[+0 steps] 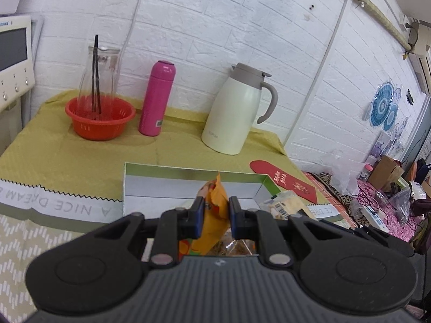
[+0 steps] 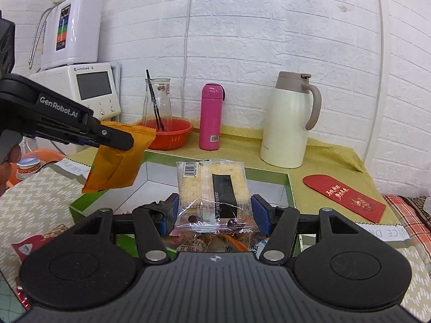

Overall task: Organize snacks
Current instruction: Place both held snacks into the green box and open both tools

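Cracker packet (image 2: 214, 188) lengthwise between right tongs (image 2: 215, 212).

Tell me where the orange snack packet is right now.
The orange snack packet hangs pinched in the left gripper, held in the air over the near left corner of the open green-rimmed box, in front of the red basket.

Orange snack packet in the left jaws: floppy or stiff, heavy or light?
Probably floppy: the orange snack packet hangs creased below the left gripper, pinched at its top edge. Likely light, since that narrow pinch carries it. The glossy film may slip.
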A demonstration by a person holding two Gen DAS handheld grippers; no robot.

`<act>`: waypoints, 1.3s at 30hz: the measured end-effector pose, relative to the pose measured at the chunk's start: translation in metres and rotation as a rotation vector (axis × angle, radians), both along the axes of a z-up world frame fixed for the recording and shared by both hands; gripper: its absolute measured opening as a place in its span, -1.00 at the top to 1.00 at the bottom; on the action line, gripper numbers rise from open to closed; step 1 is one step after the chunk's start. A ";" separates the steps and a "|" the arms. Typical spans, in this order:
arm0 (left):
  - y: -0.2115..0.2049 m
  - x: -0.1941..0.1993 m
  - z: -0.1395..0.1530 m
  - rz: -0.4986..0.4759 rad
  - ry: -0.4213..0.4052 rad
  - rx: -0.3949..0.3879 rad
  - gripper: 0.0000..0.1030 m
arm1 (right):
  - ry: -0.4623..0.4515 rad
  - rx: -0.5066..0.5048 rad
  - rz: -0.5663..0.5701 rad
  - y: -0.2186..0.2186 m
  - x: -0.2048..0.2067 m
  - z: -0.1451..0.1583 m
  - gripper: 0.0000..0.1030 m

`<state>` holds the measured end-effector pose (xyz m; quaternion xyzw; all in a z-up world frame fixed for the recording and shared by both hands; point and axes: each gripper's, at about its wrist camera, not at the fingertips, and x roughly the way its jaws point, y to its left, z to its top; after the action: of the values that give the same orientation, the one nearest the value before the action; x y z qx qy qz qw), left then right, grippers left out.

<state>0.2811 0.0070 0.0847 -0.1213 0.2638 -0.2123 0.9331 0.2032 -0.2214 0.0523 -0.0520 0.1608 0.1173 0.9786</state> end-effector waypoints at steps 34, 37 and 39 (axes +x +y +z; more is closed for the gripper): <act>-0.016 -0.053 0.014 0.065 -0.118 0.086 -0.85 | -0.042 0.025 0.007 -0.008 -0.025 0.001 -1.00; -0.018 -0.070 0.020 0.067 -0.110 0.089 -0.85 | -0.050 0.020 0.016 -0.006 -0.042 0.007 -1.00; -0.017 -0.082 0.023 0.066 -0.104 0.087 -0.85 | -0.046 0.013 0.018 -0.005 -0.053 0.011 -1.00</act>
<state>0.1989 -0.0099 0.1079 -0.0783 0.2199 -0.1758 0.9564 0.1502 -0.2264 0.0636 -0.0499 0.1371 0.1259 0.9812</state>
